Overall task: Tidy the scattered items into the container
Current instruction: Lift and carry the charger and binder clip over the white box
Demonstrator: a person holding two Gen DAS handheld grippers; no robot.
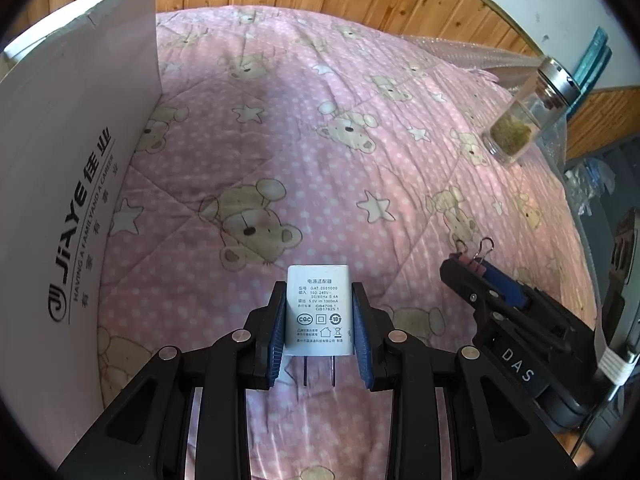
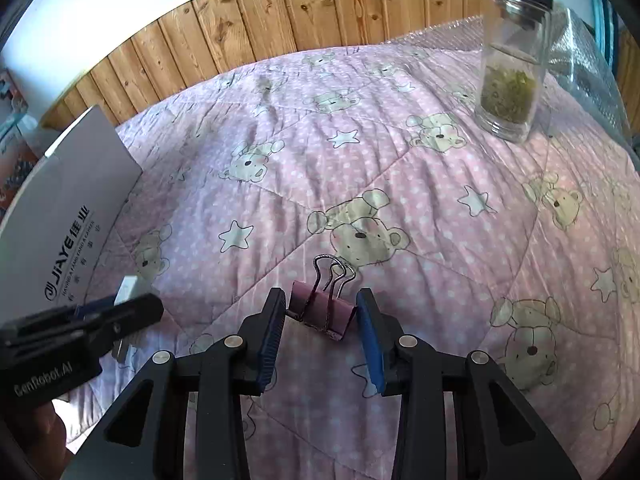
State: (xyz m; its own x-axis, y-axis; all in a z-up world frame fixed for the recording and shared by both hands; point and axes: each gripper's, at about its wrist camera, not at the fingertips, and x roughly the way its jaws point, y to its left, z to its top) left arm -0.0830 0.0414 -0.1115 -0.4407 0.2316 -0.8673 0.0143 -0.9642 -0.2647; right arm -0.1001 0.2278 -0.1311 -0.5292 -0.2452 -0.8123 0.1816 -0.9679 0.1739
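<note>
Between the left gripper pads, a white charger.

Both grippers are black plastic with silver rivets. The fingers carry ribbed blue pads. One body reads "DAS", the other "GenRobot.AI".

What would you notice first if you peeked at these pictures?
First, the white charger pinched in the left gripper, right at the front. Next, the pink binder clip between the right gripper fingers, above the pink teddy-bear quilt. A glass jar with green bits stands at the far right, and a white box stands at the left.
</note>
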